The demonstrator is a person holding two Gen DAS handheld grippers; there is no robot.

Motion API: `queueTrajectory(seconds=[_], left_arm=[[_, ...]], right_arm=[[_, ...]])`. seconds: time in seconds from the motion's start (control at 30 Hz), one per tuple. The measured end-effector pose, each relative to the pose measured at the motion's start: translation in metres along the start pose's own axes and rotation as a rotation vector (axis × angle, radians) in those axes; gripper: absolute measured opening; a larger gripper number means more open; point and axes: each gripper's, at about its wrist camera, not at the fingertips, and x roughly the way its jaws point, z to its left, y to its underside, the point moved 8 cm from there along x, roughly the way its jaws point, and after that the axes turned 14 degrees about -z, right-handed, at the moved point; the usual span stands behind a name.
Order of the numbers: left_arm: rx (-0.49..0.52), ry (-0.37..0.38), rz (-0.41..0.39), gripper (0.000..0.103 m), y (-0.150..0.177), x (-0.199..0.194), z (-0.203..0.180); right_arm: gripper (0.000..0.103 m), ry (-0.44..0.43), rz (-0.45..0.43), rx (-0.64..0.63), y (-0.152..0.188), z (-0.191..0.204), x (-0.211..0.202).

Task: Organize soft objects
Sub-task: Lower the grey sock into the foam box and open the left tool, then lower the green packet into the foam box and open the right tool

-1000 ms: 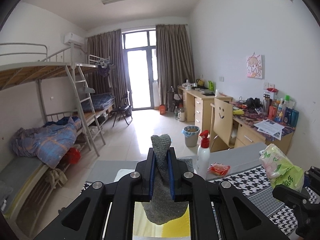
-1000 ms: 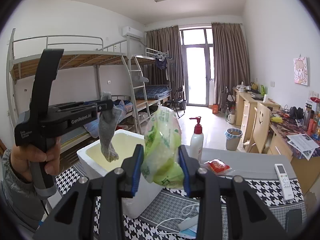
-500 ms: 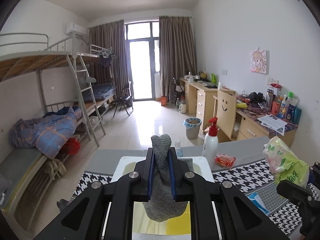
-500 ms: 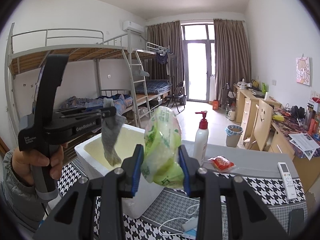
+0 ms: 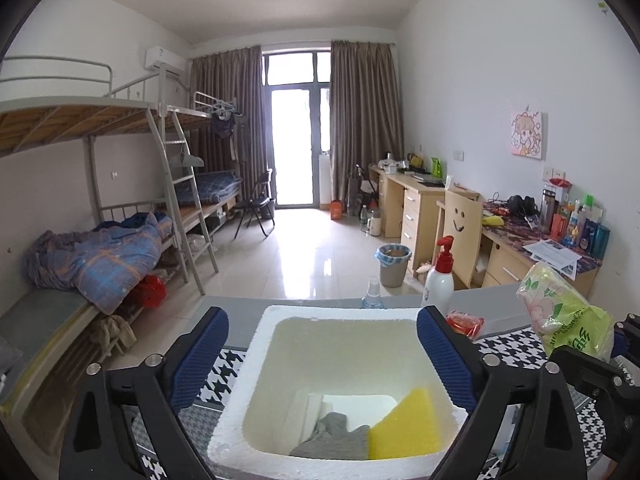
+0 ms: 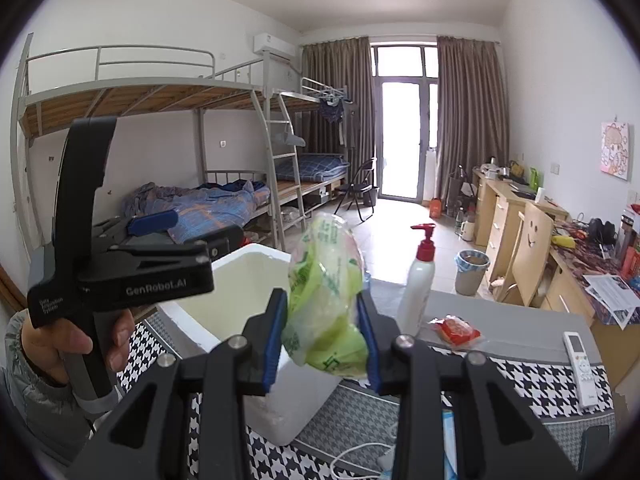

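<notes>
A white foam box (image 5: 256, 364) stands on the houndstooth table. A grey sock (image 5: 332, 438) and a yellow sponge (image 5: 404, 426) lie on its bottom. My left gripper (image 5: 322, 354) is open and empty, held above the box; it also shows in the right wrist view (image 6: 188, 228). My right gripper (image 6: 322, 338) is shut on a green tissue pack (image 6: 326, 300), held in the air to the right of the box (image 6: 240, 272). The pack also shows in the left wrist view (image 5: 564, 316).
A white pump bottle (image 6: 420, 284) and a red packet (image 6: 454, 330) sit on the grey strip behind the box. A remote (image 6: 580, 362) lies at the right. A white cable (image 6: 360, 454) and a small spray bottle (image 5: 372, 294) are near.
My left gripper opened and let go of the grey sock, which dropped into the foam box. My right gripper still holds the tissue pack beside the box.
</notes>
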Motion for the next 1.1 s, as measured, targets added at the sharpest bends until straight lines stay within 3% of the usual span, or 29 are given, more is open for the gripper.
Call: queueTrajectory(seconds=[0.2, 1.1], left_arm=[[0.011, -0.022, -0.009, 0.102, 0.002, -0.003, 0.009], [0.004, -0.117, -0.076, 0.102, 0.006, -0.029, 0.065]], right_arm=[[0.039, -0.019, 0.001, -0.005, -0.003, 0.007, 0.007], [0.039, -0.064, 0.037, -0.029, -0.005, 0.036, 0.043]])
